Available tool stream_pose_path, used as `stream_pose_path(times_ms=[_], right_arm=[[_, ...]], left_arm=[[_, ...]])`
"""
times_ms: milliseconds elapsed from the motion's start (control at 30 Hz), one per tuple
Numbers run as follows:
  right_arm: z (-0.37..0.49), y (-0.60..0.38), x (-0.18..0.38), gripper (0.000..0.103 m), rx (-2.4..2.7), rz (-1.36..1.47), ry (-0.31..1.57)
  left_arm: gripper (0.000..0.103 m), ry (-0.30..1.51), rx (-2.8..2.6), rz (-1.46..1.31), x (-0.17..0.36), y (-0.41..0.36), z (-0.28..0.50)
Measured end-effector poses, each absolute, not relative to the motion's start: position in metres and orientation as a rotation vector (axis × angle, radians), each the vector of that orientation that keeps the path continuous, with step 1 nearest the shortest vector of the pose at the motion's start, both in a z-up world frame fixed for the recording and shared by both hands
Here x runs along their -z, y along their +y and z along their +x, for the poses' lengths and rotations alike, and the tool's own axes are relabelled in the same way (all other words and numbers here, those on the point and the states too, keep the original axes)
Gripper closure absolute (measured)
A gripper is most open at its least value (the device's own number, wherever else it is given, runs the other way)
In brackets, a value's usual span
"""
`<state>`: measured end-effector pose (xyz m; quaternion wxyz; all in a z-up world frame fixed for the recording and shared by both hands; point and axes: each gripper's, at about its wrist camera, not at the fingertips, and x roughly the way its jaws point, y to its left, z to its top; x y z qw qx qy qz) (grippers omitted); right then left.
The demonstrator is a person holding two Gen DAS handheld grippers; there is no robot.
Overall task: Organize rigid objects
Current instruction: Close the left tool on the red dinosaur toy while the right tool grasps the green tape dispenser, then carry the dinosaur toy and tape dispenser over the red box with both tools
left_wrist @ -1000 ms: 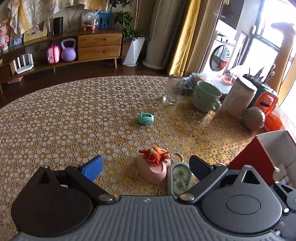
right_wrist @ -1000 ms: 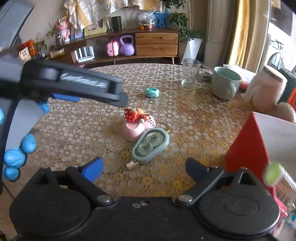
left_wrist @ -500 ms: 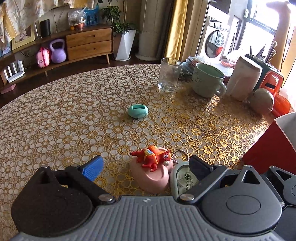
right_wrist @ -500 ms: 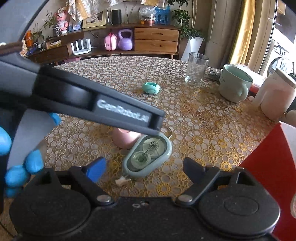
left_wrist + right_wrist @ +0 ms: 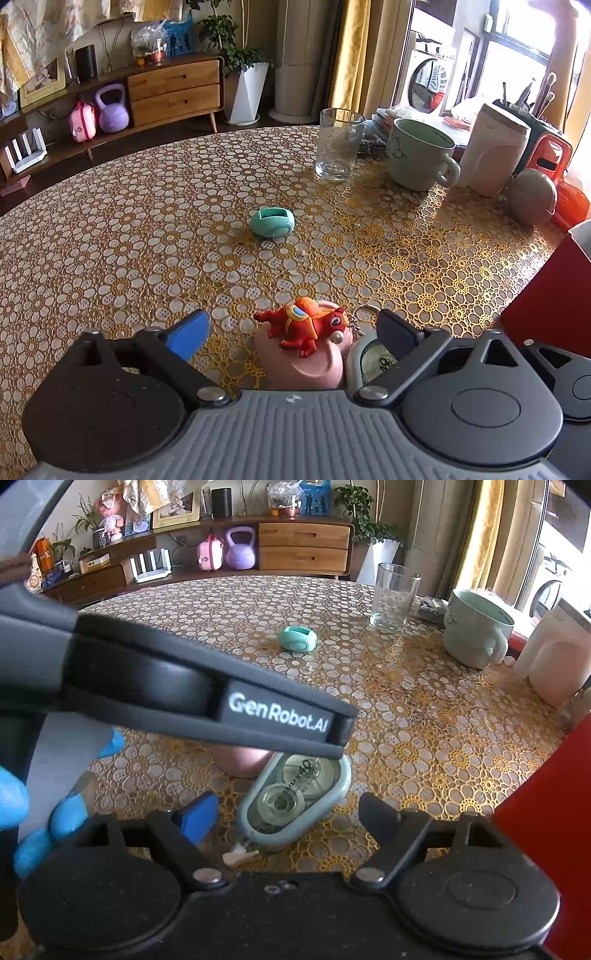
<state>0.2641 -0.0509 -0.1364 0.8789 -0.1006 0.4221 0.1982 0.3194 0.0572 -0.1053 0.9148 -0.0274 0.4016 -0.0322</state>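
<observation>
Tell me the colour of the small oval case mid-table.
Teal oval case, clearest in the left wrist view.

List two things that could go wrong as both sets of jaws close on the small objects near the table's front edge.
1. The left gripper, jaws closing, straddles the pink dish with the red toy lying loose on top; a squeeze or lift could tip the toy off.
2. The right gripper, jaws closing around the correction tape, works directly under the left one, which crosses its view; the two could collide.
</observation>
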Motion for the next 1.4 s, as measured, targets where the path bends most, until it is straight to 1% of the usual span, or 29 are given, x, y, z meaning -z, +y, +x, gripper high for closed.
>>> stream_pose_path(times_ms=[133, 167, 200, 267, 333, 400, 533, 667, 900, 1400], right_arm=[[0.266, -0.048, 0.137, 0.030, -0.412, -0.212, 0.885], [0.266, -0.047, 0.137, 0.030, -0.411, -0.214, 0.887], [0.266, -0.047, 0.137, 0.031, -0.409, -0.216, 0.887], [0.265, -0.047, 0.136, 0.033, -0.407, -0.223, 0.884], [0.265, -0.047, 0.136, 0.041, -0.402, -0.225, 0.882], [0.265, -0.048, 0.134, 0.044, -0.404, -0.224, 0.887], [0.262, -0.050, 0.132, 0.057, -0.408, -0.232, 0.894], [0.258, -0.055, 0.132, 0.062, -0.410, -0.235, 0.896], [0.244, -0.074, 0.128, 0.063, -0.405, -0.224, 0.894], [0.198, -0.118, 0.083, 0.063, -0.440, -0.151, 0.837]], left_arm=[[0.015, 0.835, 0.064, -0.062, 0.108, 0.057, 0.322], [0.020, 0.834, 0.065, -0.064, 0.109, 0.057, 0.322], [0.029, 0.836, 0.066, -0.063, 0.109, 0.057, 0.322], [0.032, 0.841, 0.072, -0.065, 0.110, 0.056, 0.323], [0.035, 0.836, 0.073, -0.066, 0.110, 0.056, 0.323], [0.045, 0.837, 0.083, -0.072, 0.109, 0.056, 0.323], [0.046, 0.832, 0.075, -0.067, 0.109, 0.056, 0.322], [0.046, 0.824, 0.079, -0.076, 0.106, 0.058, 0.318], [0.047, 0.806, 0.085, -0.074, 0.097, 0.058, 0.308], [0.047, 0.793, 0.105, -0.099, 0.061, 0.054, 0.264]])
